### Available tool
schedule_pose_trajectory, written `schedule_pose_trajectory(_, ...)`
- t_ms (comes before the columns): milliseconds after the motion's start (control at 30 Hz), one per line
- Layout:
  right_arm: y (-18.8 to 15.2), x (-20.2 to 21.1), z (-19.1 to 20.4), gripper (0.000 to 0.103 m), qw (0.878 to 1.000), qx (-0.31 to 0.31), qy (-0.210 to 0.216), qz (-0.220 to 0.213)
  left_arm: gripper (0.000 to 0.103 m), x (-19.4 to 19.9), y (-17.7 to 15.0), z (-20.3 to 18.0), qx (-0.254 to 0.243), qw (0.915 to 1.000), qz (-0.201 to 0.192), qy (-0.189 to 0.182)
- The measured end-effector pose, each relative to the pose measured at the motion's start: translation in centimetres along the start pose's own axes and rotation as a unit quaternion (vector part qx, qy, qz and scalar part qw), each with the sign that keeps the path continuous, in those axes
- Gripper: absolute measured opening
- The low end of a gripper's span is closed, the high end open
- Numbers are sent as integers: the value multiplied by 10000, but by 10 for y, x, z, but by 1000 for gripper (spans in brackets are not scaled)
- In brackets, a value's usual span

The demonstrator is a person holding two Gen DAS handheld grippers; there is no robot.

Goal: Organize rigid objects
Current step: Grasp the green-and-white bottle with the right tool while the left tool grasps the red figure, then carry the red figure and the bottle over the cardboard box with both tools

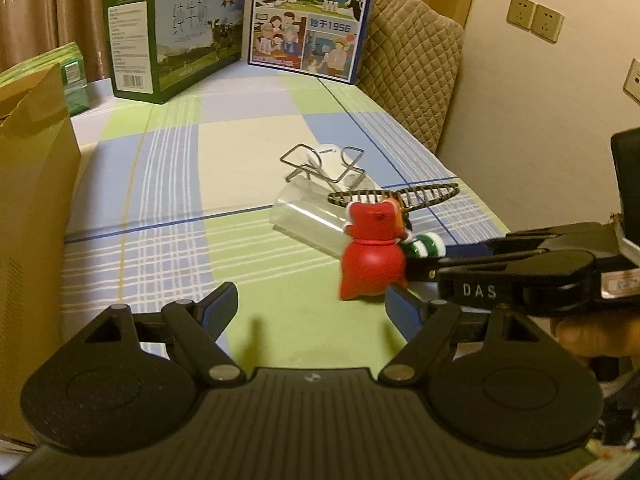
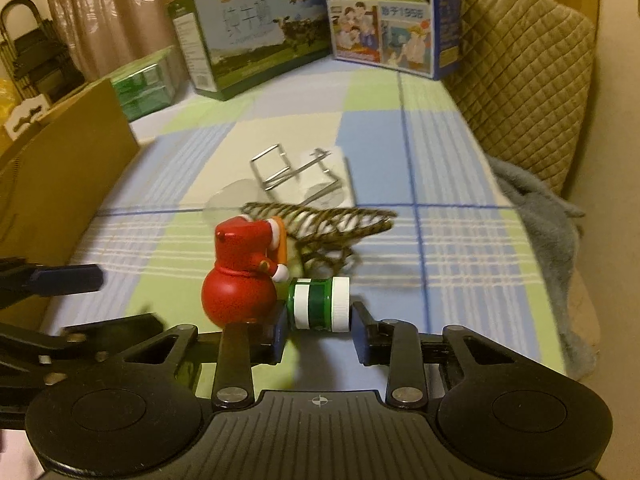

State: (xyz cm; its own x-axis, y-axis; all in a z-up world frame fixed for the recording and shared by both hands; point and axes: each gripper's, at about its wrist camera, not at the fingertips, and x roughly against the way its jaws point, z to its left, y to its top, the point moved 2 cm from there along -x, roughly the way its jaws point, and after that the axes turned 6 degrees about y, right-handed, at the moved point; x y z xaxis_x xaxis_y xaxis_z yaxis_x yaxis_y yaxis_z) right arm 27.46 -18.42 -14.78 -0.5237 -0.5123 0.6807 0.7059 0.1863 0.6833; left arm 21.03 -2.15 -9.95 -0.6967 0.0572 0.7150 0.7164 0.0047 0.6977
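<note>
A small green bottle with a white cap point(image 2: 318, 304) lies on its side on the checked cloth, and my right gripper point(image 2: 320, 318) is shut on it, one pad at each end. Touching its left end stands a red figurine point(image 2: 240, 276). In the left wrist view the right gripper point(image 1: 420, 268) reaches in from the right, with the bottle point(image 1: 426, 244) just behind the figurine point(image 1: 372, 256). My left gripper point(image 1: 310, 298) is open and empty, low over the cloth, its right finger close to the figurine's base.
Behind the figurine lie a brown wire coil point(image 1: 400, 196), a clear plastic cup point(image 1: 304, 216) and a bent metal wire frame point(image 1: 320, 164). A cardboard box point(image 1: 32, 200) stands on the left. Two milk cartons point(image 1: 172, 36) point(image 1: 308, 16) stand at the back, with a quilted chair point(image 1: 412, 68) at the right.
</note>
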Motion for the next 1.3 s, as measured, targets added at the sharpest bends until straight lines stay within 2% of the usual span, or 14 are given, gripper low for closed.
schedule_pose_trajectory(100,-4,3,5,29,9996,-25,290,47,77,-2,-1,-2,30,9999,-19,-94)
schedule_pose_trajectory(233,-2,14,-5,28,9996,-218,-74,-155,75,-7,0,-7,-190,9996,-57,-182)
schedule_pose_trajectory(300,-3,18,-13,28,9988,-369,-222,-215,72,-11,1,-12,-416,9988,-75,-256)
schedule_pose_trajectory(533,-2,24,-26,28,9970,-619,-382,-276,59,-28,7,-30,-1038,9931,-112,-530)
schedule_pose_trajectory(600,-2,23,-26,28,9971,-618,-366,-253,58,-33,10,-31,-997,9936,-126,-522)
schedule_pose_trajectory(667,-4,22,-26,28,9971,-644,-346,-233,50,-39,12,-29,-903,9945,-107,-527)
schedule_pose_trajectory(733,-4,22,-27,28,9969,-675,-342,-231,49,-44,14,-28,-878,9945,-77,-561)
schedule_pose_trajectory(867,-4,22,-28,28,9964,-730,-348,-252,42,-51,16,-30,-960,9932,-2,-657)
schedule_pose_trajectory(1133,-5,23,-27,28,9967,-717,-298,-243,41,-30,2,-27,-882,9956,-2,-313)
schedule_pose_trajectory(1300,-6,21,-14,28,9981,-554,-188,-194,41,-9,-16,-16,-657,9977,105,-138)
